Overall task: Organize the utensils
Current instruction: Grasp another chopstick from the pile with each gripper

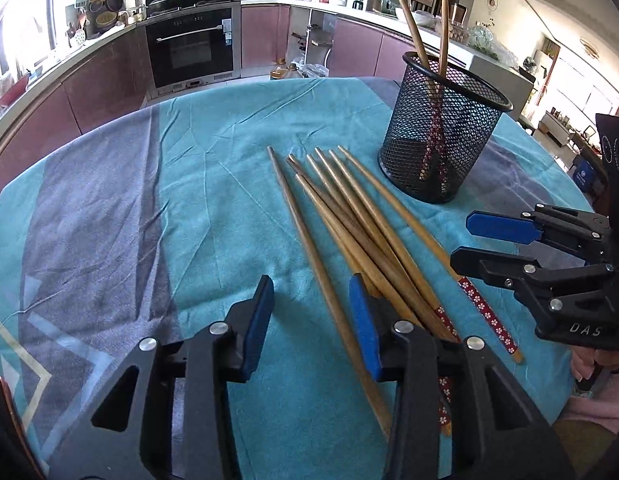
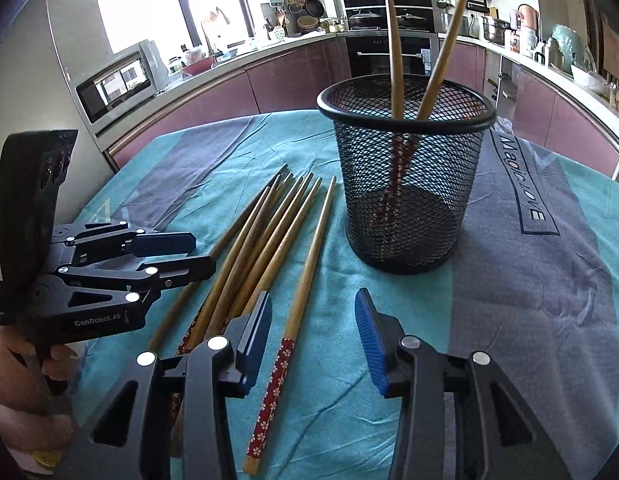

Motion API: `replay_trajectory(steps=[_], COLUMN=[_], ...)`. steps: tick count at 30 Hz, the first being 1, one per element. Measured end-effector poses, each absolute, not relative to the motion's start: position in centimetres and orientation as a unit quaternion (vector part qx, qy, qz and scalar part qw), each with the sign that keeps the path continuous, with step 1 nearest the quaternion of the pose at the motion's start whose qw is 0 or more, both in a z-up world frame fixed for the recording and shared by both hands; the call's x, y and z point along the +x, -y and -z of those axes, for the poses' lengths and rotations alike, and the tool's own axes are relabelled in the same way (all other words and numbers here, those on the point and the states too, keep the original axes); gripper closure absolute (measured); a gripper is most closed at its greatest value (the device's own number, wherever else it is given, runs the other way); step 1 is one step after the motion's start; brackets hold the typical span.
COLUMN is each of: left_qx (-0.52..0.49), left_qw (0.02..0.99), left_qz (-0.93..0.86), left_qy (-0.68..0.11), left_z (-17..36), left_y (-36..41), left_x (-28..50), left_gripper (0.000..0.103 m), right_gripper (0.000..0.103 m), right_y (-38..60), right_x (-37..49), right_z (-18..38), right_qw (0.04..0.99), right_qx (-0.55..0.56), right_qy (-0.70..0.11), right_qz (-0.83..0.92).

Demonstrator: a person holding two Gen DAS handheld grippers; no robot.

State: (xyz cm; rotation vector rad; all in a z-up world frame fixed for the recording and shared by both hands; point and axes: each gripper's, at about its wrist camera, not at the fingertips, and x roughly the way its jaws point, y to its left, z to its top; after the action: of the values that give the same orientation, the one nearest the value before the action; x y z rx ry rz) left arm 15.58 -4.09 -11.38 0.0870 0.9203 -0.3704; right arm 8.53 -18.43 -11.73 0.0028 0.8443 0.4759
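Observation:
Several wooden chopsticks [image 1: 361, 232] with red flowered handles lie in a loose bundle on the teal cloth; they also show in the right wrist view [image 2: 265, 240]. A black mesh cup [image 1: 441, 132] stands upright behind them and holds two chopsticks [image 1: 421, 40]; it also shows in the right wrist view [image 2: 405, 176]. My left gripper [image 1: 313, 324] is open and empty, low over the bundle's handle end. My right gripper [image 2: 313, 332] is open and empty, straddling one chopstick [image 2: 305, 280] set apart at the bundle's right. Each gripper appears in the other's view: the right gripper [image 1: 461, 240], the left gripper [image 2: 201, 254].
The round table [image 1: 109, 208] carries a teal and grey cloth; its far edge drops off toward kitchen cabinets and an oven [image 1: 189, 48]. A hand [image 2: 25, 364] holds the left gripper at the table's near left.

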Motion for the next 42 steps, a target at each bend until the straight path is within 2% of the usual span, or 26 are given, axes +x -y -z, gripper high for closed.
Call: replay_trajectory(steps=[7, 11, 16, 21, 26, 42], left_qx=[0.045, 0.048, 0.043, 0.029, 0.0, -0.06], left_qw=[0.878, 0.88, 0.882, 0.884, 0.885, 0.884], left_qz=[0.171, 0.165, 0.158, 0.154, 0.148, 0.185], left_qy=[-0.444, -0.443, -0.443, -0.44, -0.442, -0.425], left_z=[11.4, 11.5, 11.5, 11.6, 11.7, 10.4], left_y=[4.5, 4.8, 5.1, 5.1, 4.2, 1.9], left_x=[16.3, 16.9, 17.7, 17.7, 17.6, 14.8], left_gripper=[0.069, 0.07, 0.089, 0.091, 0.095, 0.095], right_gripper=[0.074, 0.077, 0.09, 0.097, 0.097, 0.097], right_y=[17.6, 17.2, 17.2, 18.0, 18.8, 18.0], right_x=[9.5, 9.9, 10.4, 10.7, 10.8, 9.1], right_z=[12.2, 12.6, 12.6, 12.8, 12.9, 11.3], right_qw=[0.882, 0.882, 0.883, 0.881, 0.878, 0.874], right_qx=[-0.015, -0.021, -0.02, 0.008, 0.033, 0.022], right_qy=[-0.416, -0.42, -0.423, -0.427, -0.429, -0.408], right_qz=[-0.221, -0.213, -0.204, -0.205, -0.209, -0.264])
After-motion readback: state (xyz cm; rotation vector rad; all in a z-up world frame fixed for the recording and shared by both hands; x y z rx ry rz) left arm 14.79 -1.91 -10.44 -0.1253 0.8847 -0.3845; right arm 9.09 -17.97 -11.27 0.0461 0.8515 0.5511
